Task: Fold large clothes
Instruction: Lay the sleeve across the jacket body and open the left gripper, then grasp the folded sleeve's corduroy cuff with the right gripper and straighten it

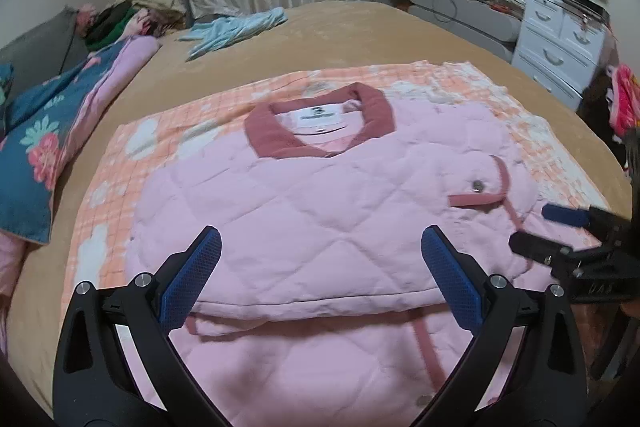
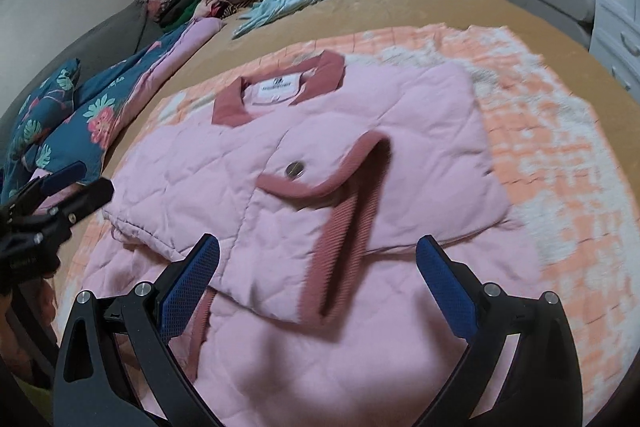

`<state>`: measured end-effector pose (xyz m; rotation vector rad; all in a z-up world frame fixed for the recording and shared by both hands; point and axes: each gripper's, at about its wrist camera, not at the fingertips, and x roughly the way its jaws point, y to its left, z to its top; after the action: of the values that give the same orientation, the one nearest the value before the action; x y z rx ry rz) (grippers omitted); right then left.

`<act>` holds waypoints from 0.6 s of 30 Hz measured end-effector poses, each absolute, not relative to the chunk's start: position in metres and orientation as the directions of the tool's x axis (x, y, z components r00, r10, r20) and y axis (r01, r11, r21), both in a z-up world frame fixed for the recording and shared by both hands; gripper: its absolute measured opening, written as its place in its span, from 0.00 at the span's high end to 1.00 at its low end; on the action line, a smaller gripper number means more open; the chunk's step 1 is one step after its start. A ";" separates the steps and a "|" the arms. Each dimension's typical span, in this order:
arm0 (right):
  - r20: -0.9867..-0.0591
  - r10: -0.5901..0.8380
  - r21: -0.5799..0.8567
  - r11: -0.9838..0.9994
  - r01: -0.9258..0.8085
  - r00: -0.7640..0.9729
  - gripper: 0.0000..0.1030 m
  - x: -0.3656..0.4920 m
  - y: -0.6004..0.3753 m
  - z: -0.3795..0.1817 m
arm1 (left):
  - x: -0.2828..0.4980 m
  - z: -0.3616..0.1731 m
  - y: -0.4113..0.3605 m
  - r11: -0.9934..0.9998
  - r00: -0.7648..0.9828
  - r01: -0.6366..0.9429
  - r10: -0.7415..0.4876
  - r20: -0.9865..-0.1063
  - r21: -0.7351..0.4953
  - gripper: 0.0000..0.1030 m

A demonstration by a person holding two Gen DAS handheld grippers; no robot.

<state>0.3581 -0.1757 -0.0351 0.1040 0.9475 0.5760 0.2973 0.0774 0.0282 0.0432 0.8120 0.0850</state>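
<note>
A pink quilted jacket (image 1: 320, 195) (image 2: 360, 115) with a dark pink collar (image 1: 280, 143) lies folded on an orange and white checked blanket (image 1: 160, 131) (image 2: 540, 147). Its sides are turned in, and a trimmed flap with a metal snap (image 2: 295, 169) lies on top. My left gripper (image 1: 320, 239) hovers open over the jacket's near half, with nothing between its blue pads. My right gripper (image 2: 319, 247) is also open and empty, above the near right part. Each gripper shows in the other's view: the right gripper (image 1: 530, 225) at the jacket's right edge, the left gripper (image 2: 94, 179) at its left edge.
The blanket lies on a wide tan bed (image 1: 360, 27). A blue floral duvet (image 1: 36, 147) runs along the left side, with a clothes pile (image 1: 132, 15) and a light blue garment (image 1: 236, 27) at the far end. White drawers (image 1: 560, 43) stand at the right.
</note>
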 end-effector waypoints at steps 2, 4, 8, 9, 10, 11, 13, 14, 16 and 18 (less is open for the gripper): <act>-0.742 0.511 0.330 0.842 -0.426 0.435 0.13 0.357 -0.168 -0.041 | 0.297 0.027 0.087 0.995 0.682 -0.075 0.097 -0.725 0.063 0.09; -0.748 0.513 0.337 0.840 -0.425 0.420 0.25 0.358 -0.162 -0.048 | 0.297 0.025 0.095 0.994 0.681 -0.089 0.105 -0.725 0.060 0.09; -0.751 0.521 0.330 0.829 -0.451 0.406 0.78 0.360 -0.155 -0.054 | 0.298 0.020 0.108 0.992 0.673 -0.114 0.116 -0.731 0.053 0.09; -0.734 0.533 0.330 0.822 -0.464 0.422 0.86 0.358 -0.156 -0.050 | 0.299 0.019 0.110 0.992 0.673 -0.119 0.117 -0.731 0.049 0.09; -0.715 0.542 0.315 0.814 -0.488 0.442 0.89 0.355 -0.155 -0.042 | 0.299 0.018 0.113 0.992 0.673 -0.122 0.115 -0.731 0.044 0.09; -0.684 0.543 0.277 0.812 -0.514 0.487 0.89 0.351 -0.155 -0.028 | 0.299 0.018 0.115 0.991 0.674 -0.125 0.117 -0.730 0.043 0.09; -0.621 0.559 0.233 0.801 -0.551 0.550 0.89 0.346 -0.160 -0.005 | 0.300 0.017 0.118 0.990 0.674 -0.131 0.122 -0.728 0.045 0.09; -0.572 0.567 0.198 0.796 -0.572 0.592 0.90 0.343 -0.164 0.011 | 0.301 0.016 0.119 0.990 0.673 -0.132 0.123 -0.729 0.045 0.09; -0.533 0.547 0.126 0.806 -0.578 0.646 0.91 0.343 -0.167 0.026 | 0.304 0.015 0.121 0.990 0.671 -0.134 0.122 -0.732 0.042 0.09; -0.532 0.522 0.084 0.816 -0.572 0.666 0.91 0.349 -0.170 0.031 | 0.306 0.014 0.122 0.990 0.670 -0.135 0.123 -0.732 0.042 0.09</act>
<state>0.3486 -0.1696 0.0314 -0.0925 0.5710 0.6183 0.3063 0.1219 0.0135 -0.0162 0.8237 0.1456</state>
